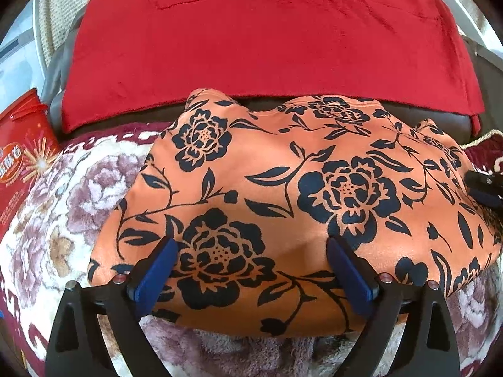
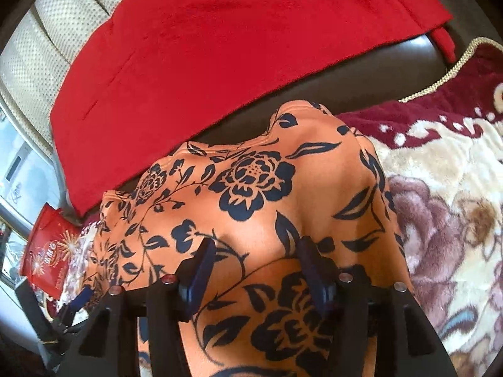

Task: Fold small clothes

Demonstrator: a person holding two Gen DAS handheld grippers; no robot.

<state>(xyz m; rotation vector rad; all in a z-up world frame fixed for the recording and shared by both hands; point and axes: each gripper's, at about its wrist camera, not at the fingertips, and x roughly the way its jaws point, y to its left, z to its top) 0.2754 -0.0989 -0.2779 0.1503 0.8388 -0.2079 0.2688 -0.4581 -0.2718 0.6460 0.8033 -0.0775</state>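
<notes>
An orange garment with dark blue flowers (image 1: 283, 194) lies spread on a floral plush blanket (image 1: 63, 220). My left gripper (image 1: 251, 245) is open, its blue-padded fingers (image 1: 163, 264) wide apart just above the garment's near edge. My right gripper (image 2: 256, 251) is open too, over the garment (image 2: 251, 194) near its right side, fingers (image 2: 201, 267) apart and holding nothing. The right gripper's tips show at the right edge of the left wrist view (image 1: 484, 185). The left gripper shows at the lower left of the right wrist view (image 2: 78, 301).
A red cloth (image 1: 267, 40) covers the dark sofa back (image 2: 345, 72) behind the garment. A red printed bag (image 1: 22, 163) stands at the left. A maroon, gold-corded blanket edge (image 2: 456, 72) lies to the right. Beige cushions (image 2: 47, 47) are behind.
</notes>
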